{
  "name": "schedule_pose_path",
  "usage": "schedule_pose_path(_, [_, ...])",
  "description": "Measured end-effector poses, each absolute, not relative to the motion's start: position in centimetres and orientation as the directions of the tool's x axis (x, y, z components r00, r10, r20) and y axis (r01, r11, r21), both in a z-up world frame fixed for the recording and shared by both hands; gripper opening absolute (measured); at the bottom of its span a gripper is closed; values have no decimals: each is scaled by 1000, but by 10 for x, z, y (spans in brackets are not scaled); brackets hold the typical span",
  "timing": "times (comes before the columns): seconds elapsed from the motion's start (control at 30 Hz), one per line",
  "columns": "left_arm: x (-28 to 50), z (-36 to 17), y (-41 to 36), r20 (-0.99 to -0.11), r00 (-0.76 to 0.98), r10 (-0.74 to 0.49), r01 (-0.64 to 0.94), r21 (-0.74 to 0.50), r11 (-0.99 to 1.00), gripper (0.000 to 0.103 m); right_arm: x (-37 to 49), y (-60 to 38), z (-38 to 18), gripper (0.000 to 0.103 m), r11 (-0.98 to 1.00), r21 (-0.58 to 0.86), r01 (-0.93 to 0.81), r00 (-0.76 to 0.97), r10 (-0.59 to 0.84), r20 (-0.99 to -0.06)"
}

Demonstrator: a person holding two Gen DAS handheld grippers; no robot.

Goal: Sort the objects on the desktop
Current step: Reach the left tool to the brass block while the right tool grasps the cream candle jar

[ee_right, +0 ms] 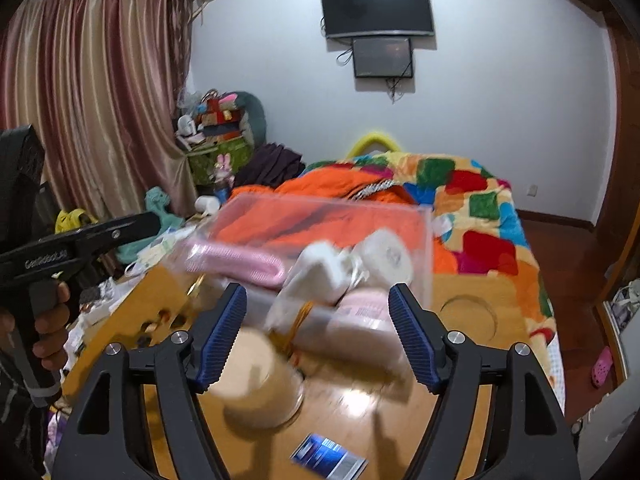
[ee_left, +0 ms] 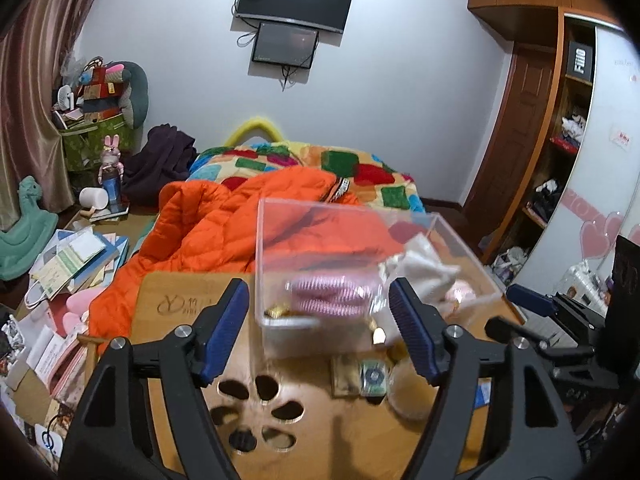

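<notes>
Clear plastic box (ee_left: 360, 272) sits on the wooden table (ee_left: 176, 300), holding a pink comb (ee_left: 332, 292) and white cloth (ee_left: 424, 268). Left gripper (ee_left: 320, 328) and right gripper (ee_right: 318, 328) both hover before it, fingers spread, empty.

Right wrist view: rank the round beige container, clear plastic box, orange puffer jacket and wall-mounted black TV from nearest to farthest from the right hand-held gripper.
1. Round beige container, on the table just ahead of the right hand-held gripper, slightly left.
2. Clear plastic box, mid-table.
3. Orange puffer jacket, on the bed beyond the table.
4. Wall-mounted black TV, far wall.
</notes>
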State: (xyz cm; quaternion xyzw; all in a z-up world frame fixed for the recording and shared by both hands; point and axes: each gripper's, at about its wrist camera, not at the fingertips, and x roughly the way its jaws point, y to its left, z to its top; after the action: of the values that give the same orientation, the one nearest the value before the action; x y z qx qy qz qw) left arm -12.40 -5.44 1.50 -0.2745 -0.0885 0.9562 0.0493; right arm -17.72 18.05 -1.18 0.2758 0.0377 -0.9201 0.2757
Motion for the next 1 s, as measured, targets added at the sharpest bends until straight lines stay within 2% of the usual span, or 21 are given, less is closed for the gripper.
schedule_pose_path(0.2, [-115,-9,-54,-557,-820,133,-29,-191,-981,72,-167,168,-44,70,-824,103,557,-633,-501,-590])
schedule_pose_path(0.67, [-109,-59,-62,-647,-748,148,32,-258,-966,72,-172,173,-56,70,-791,235,564,-580,-583,-569])
schedule_pose_path(0.87, [-104,-66,-61,-655,-740,150,38,-263,-964,72,-160,173,-52,71,-762,238,602,-559,-616,-556])
schedule_pose_path(1.0, [-102,-67,-58,-659,-739,140,45,-256,-966,72,-157,156,-59,70,-766,174,618,-561,-585,-585])
